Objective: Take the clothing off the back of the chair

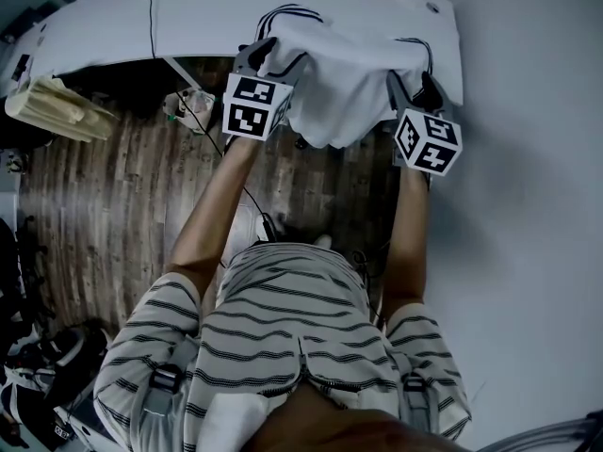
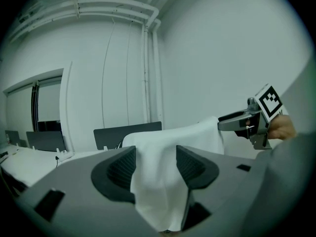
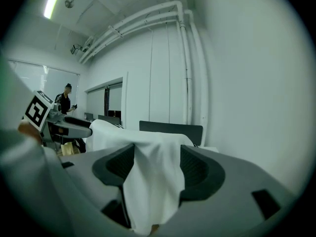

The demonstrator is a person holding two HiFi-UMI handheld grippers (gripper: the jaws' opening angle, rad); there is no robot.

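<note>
Hanging from jaws to jaws between the two grippers is one white garment (image 1: 344,88), and one white table (image 1: 207,17) lies beyond and below the jaws. The left gripper (image 2: 156,163) has its jaws wide apart; a fold of the garment fills the gap and touches both pads. The right gripper (image 3: 157,164) looks the same, with its jaws wide apart and a loose fold between them.
</note>
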